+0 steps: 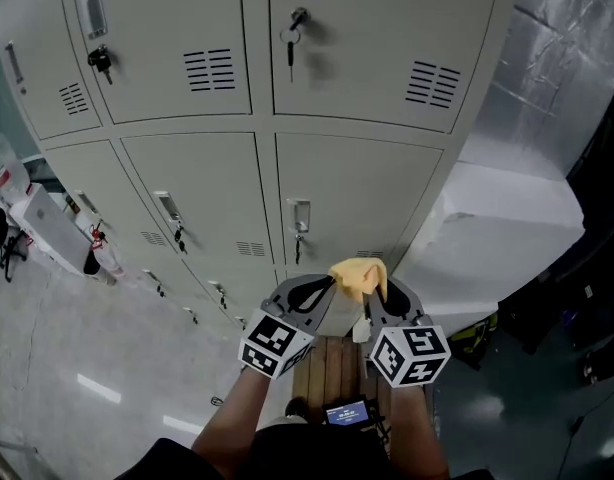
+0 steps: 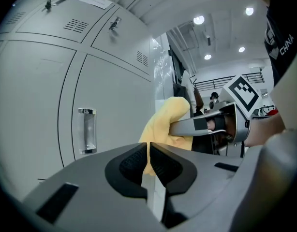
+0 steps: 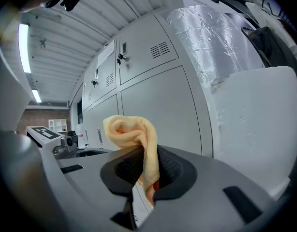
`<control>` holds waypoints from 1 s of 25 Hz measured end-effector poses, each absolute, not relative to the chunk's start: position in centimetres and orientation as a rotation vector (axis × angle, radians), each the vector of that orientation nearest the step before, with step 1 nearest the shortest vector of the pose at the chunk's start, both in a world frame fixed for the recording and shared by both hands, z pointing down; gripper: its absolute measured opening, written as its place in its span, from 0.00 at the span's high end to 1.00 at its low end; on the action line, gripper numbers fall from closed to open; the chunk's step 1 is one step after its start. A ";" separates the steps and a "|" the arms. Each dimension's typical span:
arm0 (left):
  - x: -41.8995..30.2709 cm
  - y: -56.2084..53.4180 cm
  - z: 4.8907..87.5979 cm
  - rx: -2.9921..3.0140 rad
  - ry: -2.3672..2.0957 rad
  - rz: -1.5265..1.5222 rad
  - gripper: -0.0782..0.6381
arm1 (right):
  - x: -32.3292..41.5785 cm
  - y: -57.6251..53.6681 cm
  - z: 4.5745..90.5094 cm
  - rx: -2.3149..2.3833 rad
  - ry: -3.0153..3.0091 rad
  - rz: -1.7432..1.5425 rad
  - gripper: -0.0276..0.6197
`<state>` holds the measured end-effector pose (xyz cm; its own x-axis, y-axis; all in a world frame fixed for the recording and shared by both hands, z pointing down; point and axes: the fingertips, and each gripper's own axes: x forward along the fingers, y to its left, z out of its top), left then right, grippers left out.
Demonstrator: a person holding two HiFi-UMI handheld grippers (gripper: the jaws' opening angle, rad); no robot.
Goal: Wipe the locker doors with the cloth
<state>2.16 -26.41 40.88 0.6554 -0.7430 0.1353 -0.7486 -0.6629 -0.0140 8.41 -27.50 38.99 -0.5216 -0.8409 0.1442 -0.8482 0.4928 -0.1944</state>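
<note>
Observation at the grey locker bank: the person is standing before the lower row and is holding both grippers side by side, tips pointing towards the lower right locker door (image 1: 362, 183).

Right gripper (image 1: 379, 293): its jaws are clamping down on the yellow cloth (image 1: 359, 273). In the right gripper view, the right gripper (image 3: 147, 163) is pinching a hanging fold between its black ribbed pads. The rest of the cloth (image 3: 131, 129) is bunching up in a loose roll above the jaw tips. The locker door (image 3: 158, 110) is showing behind it, and no contact between cloth and door is showing.

Left gripper (image 1: 327, 283): its tip is meeting the cloth's left edge. In the left gripper view, the left gripper (image 2: 148, 151) is showing its pads drawn together to a thin slit. A narrow yellow strip is filling that slit, so it appears to be nipping a corner. The bulk of the cloth (image 2: 168, 120) is lying just beyond the jaws, where the right gripper (image 2: 197, 124) is gripping it from the side.

The cloth is therefore sitting at both sets of jaw tips, near the door, below its handle (image 1: 299, 215).
</note>
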 end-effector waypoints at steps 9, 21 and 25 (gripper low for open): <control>3.2 -28.9 37.8 2.824 -1.387 0.145 0.73 | 8.3 -30.3 36.8 1.354 -2.793 0.330 0.85; 3.0 -28.0 36.6 2.899 -1.402 0.193 0.72 | 5.8 -29.7 35.6 1.247 -2.872 0.361 0.85; 1.0 -28.8 34.6 2.870 -1.532 0.184 0.80 | 3.7 -29.9 33.5 1.238 -2.897 0.292 0.85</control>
<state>0.96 -28.81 34.61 0.5532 -0.8319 0.0443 -0.8188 -0.5527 -0.1553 3.72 -29.88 33.49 -0.6935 -0.7186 0.0518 -0.7144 0.6768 -0.1778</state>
